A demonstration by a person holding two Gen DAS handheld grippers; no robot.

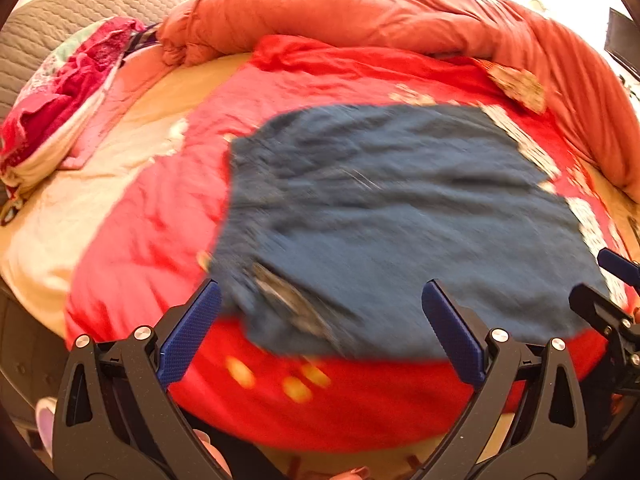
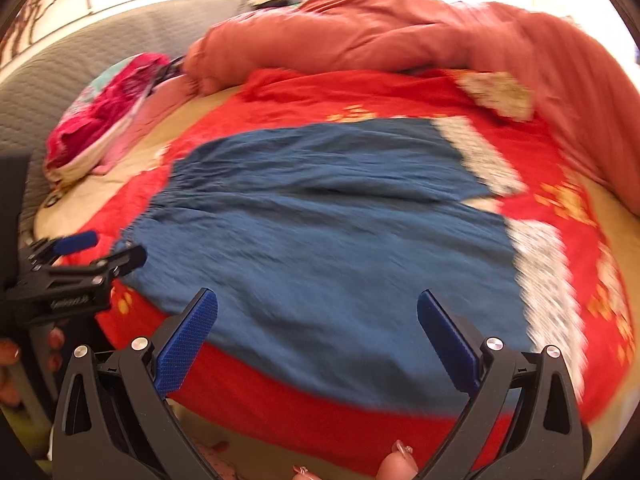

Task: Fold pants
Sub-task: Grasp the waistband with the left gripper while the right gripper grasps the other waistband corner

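Blue-padded fingers [image 1: 192, 336] of the left gripper [image 1: 320, 336] stand wide apart at the bottom of the left wrist view, holding nothing, just short of the near edge of the blue pants [image 1: 384, 224]. Left of the pants, a crumpled pink and magenta heap [image 1: 68, 100] lies by the grey quilted headboard [image 1: 80, 12], on the cream sheet [image 1: 80, 200]. These pants lie spread flat on a red blanket [image 1: 320, 400] on the bed, waistband toward the left, the pale patterned leg ends [image 2: 548, 280] toward the right. Behind the pants, an orange duvet [image 1: 380, 12] is bunched along the far side of the bed and curves down the right. Right of the pants in the left wrist view, the right gripper [image 2: 318, 336] shows at the frame edge; its own view shows its fingers [image 2: 448, 344] also wide, gripping nothing, over the near edge of the pants. Both views are motion-blurred.
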